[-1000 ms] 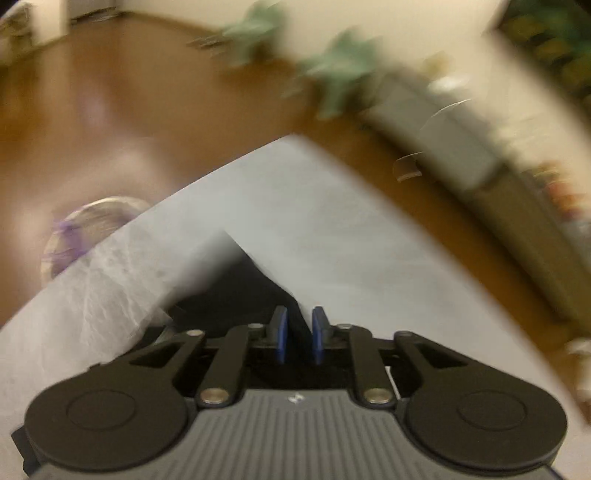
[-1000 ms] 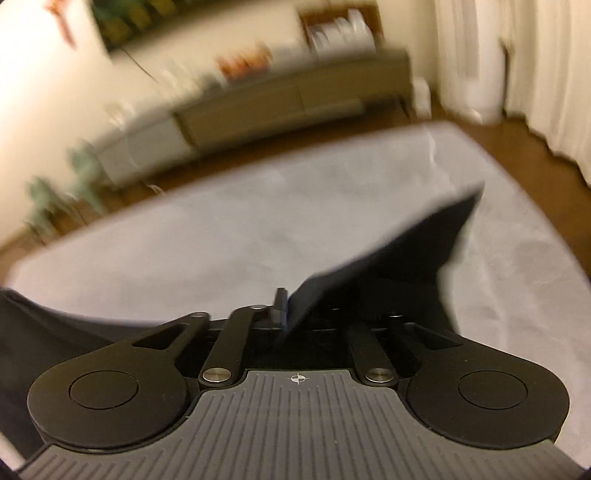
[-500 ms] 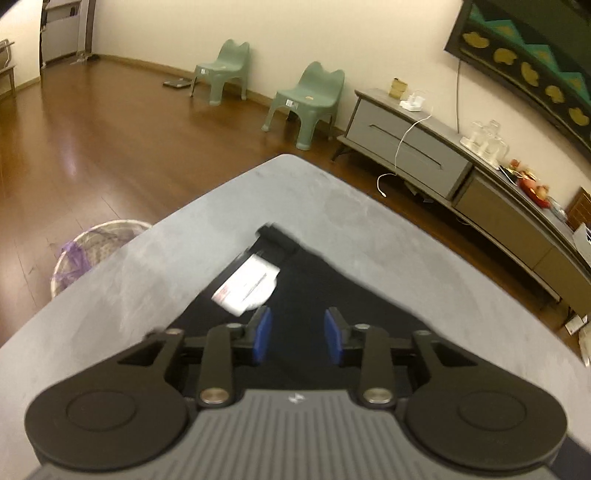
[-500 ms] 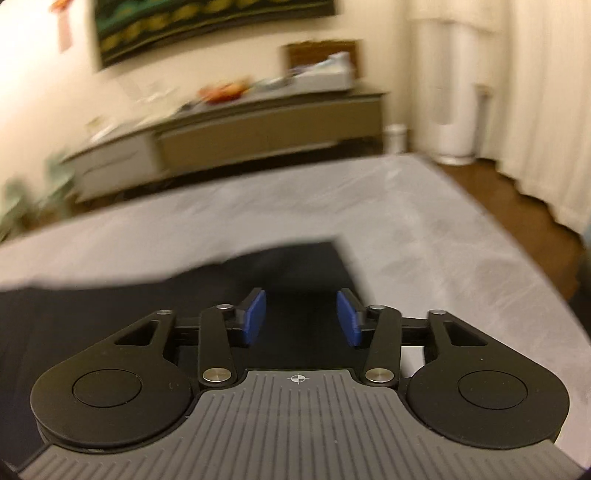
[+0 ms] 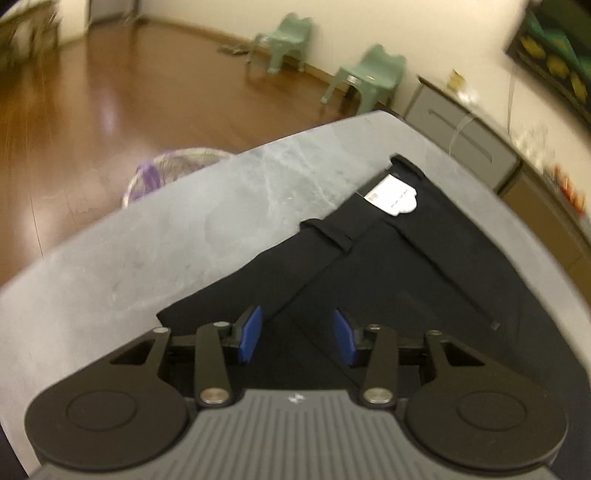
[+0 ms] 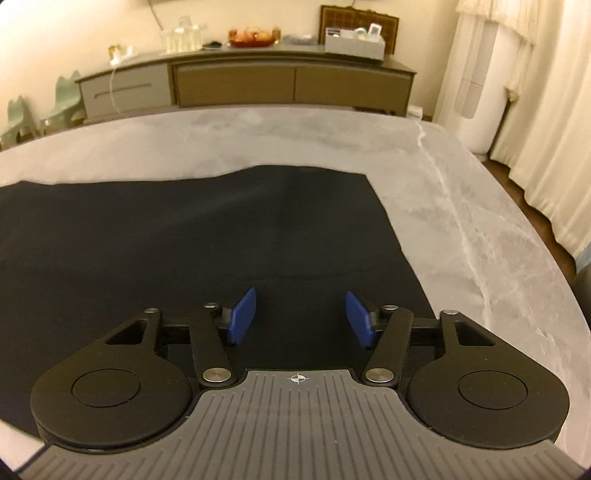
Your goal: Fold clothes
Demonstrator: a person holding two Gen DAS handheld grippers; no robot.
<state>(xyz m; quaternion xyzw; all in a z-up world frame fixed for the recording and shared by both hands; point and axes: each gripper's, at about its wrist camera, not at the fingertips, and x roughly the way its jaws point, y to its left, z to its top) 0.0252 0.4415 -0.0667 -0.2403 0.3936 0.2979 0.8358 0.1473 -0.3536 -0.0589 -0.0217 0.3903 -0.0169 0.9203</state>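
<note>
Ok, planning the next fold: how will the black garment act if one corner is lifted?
The black garment lies thin and flat on the table, so it will probably drape limply. Its layered seams hint that folds may slide apart. The white tag may flap loose.

Warm dim indoor light; left view motion-blurred, glare on floor; fisheye edges bent

Two green chairs are seen by the wall on the brown floor. A basket is set just past the grey table's edge — a long cabinet behind holds fruit.
</note>
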